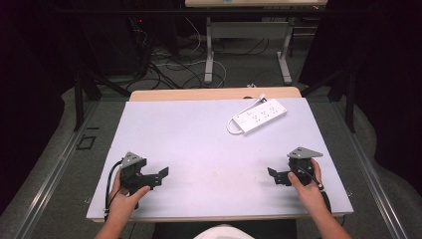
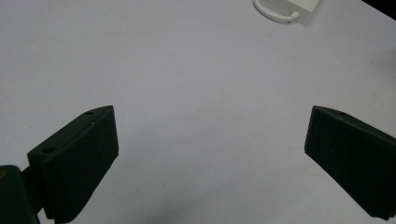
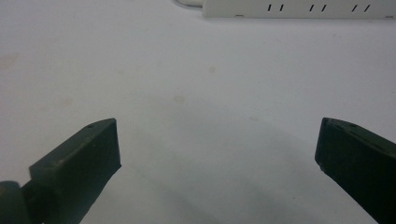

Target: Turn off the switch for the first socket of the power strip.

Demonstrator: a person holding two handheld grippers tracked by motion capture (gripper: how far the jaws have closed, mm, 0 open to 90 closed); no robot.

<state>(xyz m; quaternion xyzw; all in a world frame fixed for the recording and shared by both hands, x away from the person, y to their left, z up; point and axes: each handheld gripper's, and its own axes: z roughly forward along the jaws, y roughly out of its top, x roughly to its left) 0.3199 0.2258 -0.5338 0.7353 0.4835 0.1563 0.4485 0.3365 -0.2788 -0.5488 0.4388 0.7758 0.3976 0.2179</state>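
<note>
Both grippers (image 1: 158,178) (image 1: 275,177) gape empty; power strip (image 1: 259,116) shows no legible writing.

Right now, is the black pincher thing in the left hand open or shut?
Open. The left gripper has its two black jaws spread far apart, with bare white table between them and nothing held.

No readable text, label or number on anything in view.
</note>
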